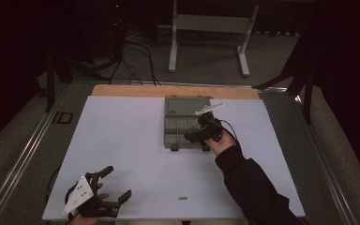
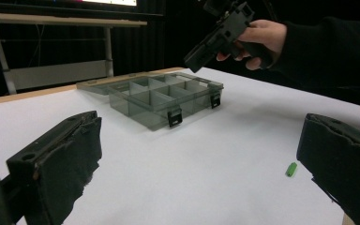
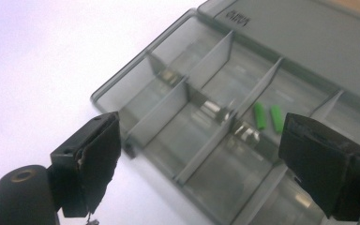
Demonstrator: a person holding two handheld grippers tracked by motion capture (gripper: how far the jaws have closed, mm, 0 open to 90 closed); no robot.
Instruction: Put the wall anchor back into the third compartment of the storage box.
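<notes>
Jaws on both our grippers stand wide apart and hold nothing. Our right gripper [image 1: 193, 135] hangs over the open grey compartment box [image 3: 206, 117], where two green pegs [image 3: 268, 117] lie side by side in one compartment, between its jaws and a bit ahead. One more green peg [image 2: 291, 169] lies on the white worktop [image 1: 122, 140], just beside the right-hand jaw of our left gripper [image 1: 116, 183]. We think that hand is nearer.

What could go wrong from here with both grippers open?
1. The right gripper hovers low over the organizer box; dipping could catch a divider and shift the box.
2. The green piece lies loose near the paper's front edge; a clumsy pinch by the left gripper might flick it off.
</notes>
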